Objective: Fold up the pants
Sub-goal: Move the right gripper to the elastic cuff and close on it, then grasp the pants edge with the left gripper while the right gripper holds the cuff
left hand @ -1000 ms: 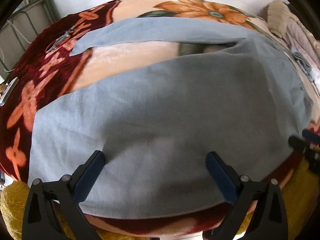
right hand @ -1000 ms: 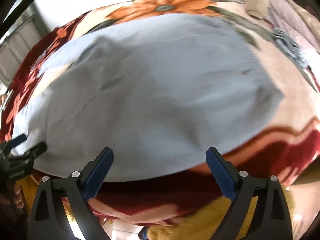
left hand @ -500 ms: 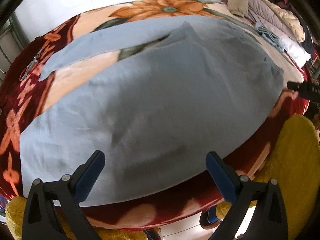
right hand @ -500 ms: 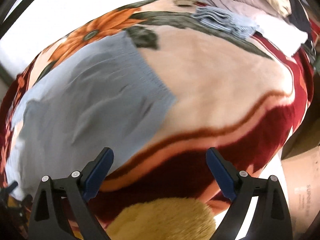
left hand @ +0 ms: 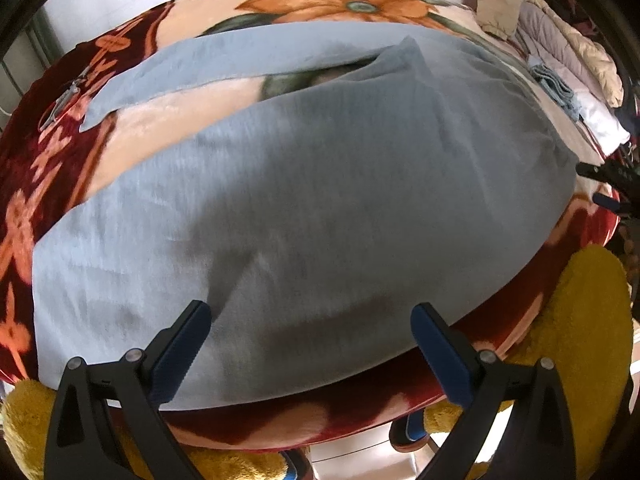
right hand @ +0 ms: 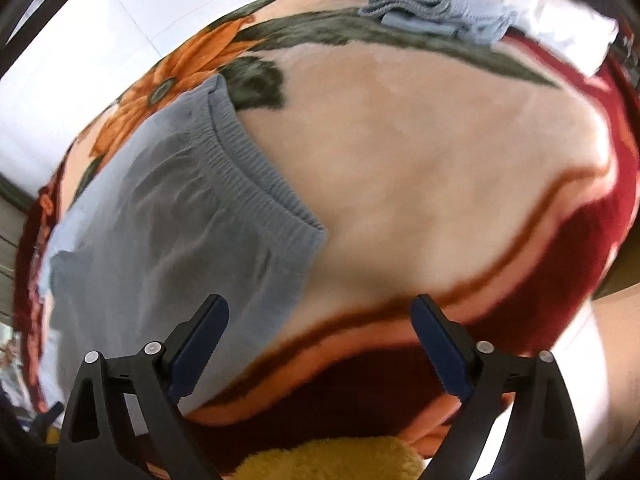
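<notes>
Left gripper: tipped steeply down over the near edge of the bed, both blue pads spread wide, with nothing clamped; cloth lies under the gap but the pads do not press it
Right gripper: also angled steeply down, off to the waistband side; its jaws have just been closing a little yet stand wide apart, nothing between them but blanket below
Right gripper from the left view: only its dark tip shows at the far right edge, hanging past the end of the cloth
Pants: grey-blue, laid flat across the bed, the two legs parted in a narrow V at the far side, one leg running off to the left
Waistband: ribbed elastic edge, lying on the pale part of the blanket, just left of and beyond the right gripper's left pad
Blanket: plush, dark red border, peach middle, orange flower at the far end
Clothes pile: folded pieces stacked at the far right corner, well apart from the pants
Yellow fleece: fuzzy cover just below the bed's near edge
</notes>
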The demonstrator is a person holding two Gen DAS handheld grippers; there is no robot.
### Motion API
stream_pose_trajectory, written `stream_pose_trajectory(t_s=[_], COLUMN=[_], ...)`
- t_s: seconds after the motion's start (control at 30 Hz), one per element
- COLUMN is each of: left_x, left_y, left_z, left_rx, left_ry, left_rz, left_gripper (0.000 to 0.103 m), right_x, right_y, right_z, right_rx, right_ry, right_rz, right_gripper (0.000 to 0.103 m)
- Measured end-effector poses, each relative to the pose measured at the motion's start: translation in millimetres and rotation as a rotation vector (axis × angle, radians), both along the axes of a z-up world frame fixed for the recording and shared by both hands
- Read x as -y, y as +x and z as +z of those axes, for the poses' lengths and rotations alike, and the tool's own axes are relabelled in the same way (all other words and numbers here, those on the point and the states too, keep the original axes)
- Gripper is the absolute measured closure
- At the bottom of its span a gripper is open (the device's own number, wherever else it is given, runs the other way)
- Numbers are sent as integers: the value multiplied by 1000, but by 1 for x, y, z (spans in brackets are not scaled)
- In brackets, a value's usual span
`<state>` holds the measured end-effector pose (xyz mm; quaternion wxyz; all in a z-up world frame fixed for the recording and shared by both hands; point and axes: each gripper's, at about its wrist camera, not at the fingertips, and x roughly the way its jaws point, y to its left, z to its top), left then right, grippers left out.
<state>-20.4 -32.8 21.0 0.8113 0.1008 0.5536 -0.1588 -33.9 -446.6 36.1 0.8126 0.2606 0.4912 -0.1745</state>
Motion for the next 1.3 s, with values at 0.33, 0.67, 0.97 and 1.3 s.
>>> stream_pose_trajectory(t_s=[0.33,0.67,0.97,1.3], left_x=[11,24,32,1], left_y=[-7,-21,-12,10], left_z=[-1,-8,-20,3], left_rx=[14,14,74,148], left_ry=[92,102,202,84], left_rz=[-91,-182,-153,-46], left_gripper=[1,1,1,91], right_x=[-19,-30,-29,-29], right_y=[30,37,33,26], right_z=[-3,33,84,87], right_rx=[-42,71,207,240], right_ry=[65,47,51,41], right_rz=[132,158,157,130], right_gripper=[53,98,98,98])
